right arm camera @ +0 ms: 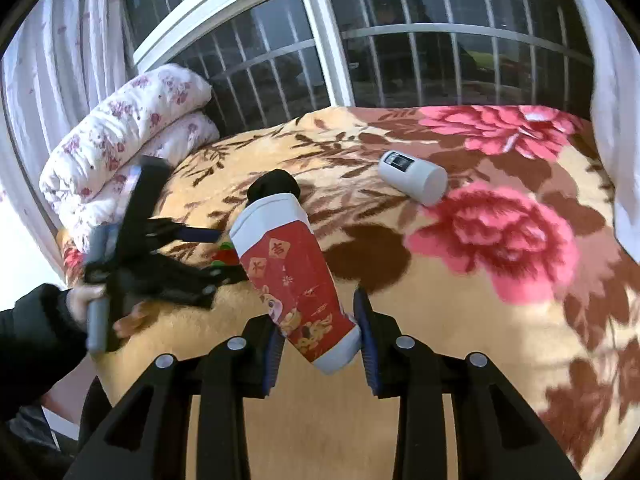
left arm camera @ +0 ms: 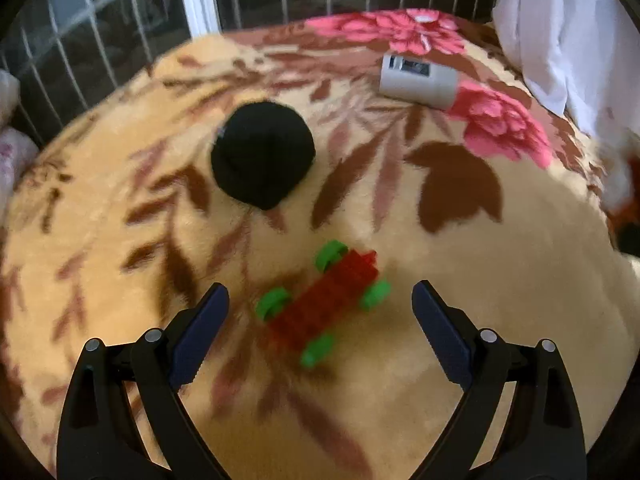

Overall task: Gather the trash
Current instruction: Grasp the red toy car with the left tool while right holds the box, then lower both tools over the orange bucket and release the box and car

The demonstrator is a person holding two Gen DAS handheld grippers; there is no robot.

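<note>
In the left wrist view my left gripper [left arm camera: 320, 300] is open, its fingers on either side of a red brick toy car with green wheels [left arm camera: 324, 300] lying on the floral blanket [left arm camera: 480, 320]. A black rolled sock [left arm camera: 262, 156] lies beyond it. A white cylindrical bottle [left arm camera: 418, 80] lies on its side at the back. In the right wrist view my right gripper [right arm camera: 320, 340] is shut on a red and white carton [right arm camera: 294, 276], held tilted above the blanket. The left gripper [right arm camera: 200, 256] shows at the left, beside the toy car [right arm camera: 226, 256].
A folded floral quilt [right arm camera: 120, 140] lies at the bed's left edge. A barred window [right arm camera: 400, 40] runs behind the bed. White curtains [left arm camera: 560, 40] hang at the right. The white bottle [right arm camera: 414, 176] and the black sock [right arm camera: 276, 184] lie mid-bed.
</note>
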